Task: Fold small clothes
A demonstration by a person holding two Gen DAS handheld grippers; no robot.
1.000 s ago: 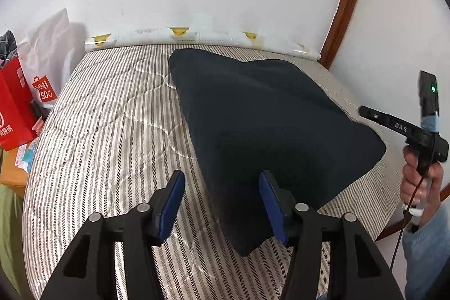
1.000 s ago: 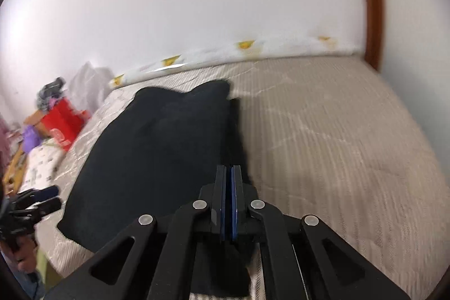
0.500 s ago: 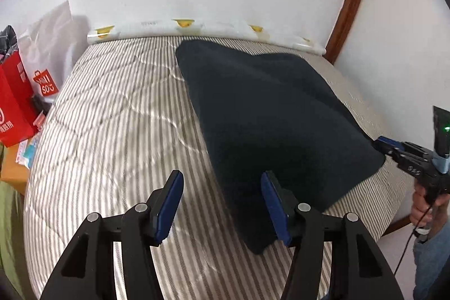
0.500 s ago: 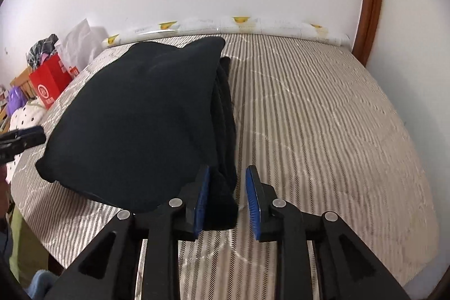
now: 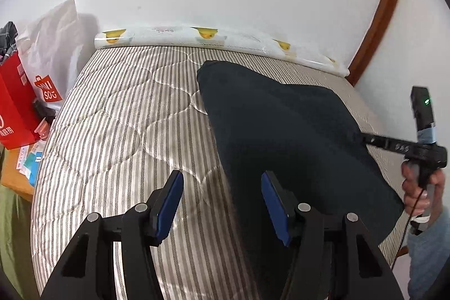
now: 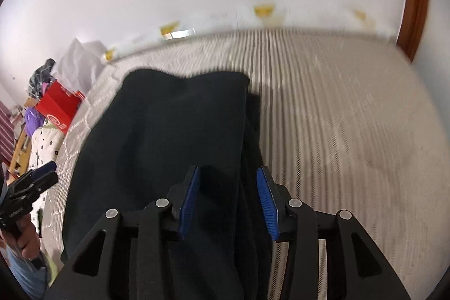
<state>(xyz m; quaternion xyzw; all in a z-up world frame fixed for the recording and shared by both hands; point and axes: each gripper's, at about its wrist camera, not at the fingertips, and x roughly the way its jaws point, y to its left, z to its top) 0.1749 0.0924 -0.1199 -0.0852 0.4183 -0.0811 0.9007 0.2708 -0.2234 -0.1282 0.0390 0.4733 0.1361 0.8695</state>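
Observation:
A black garment [image 5: 295, 148] lies folded on the striped mattress [image 5: 126, 117], towards its right side. My left gripper [image 5: 222, 182] is open over the garment's left edge, and its right finger [image 5: 274, 204] is above the cloth without touching it. My right gripper [image 6: 227, 173] hovers over the garment [image 6: 174, 137], its jaws opening. The folded right edge runs between the jaws, and the pads [image 6: 265, 196] stand clear of it. In the left wrist view the right gripper [image 5: 374, 141] reaches in over the garment's right side.
A rolled duck-print sheet [image 5: 211, 37] lies along the wall at the mattress's far end. Red [image 5: 14, 108] and white [image 5: 53, 47] shopping bags stand to the left, off the bed. A wooden door frame [image 5: 379, 18] rises at the right. A person's hand [image 5: 419, 187] holds the right gripper.
The right gripper's jaws went from shut to apart and let go of the garment's edge, and it moved over the cloth. The left gripper shifted sideways, still open.

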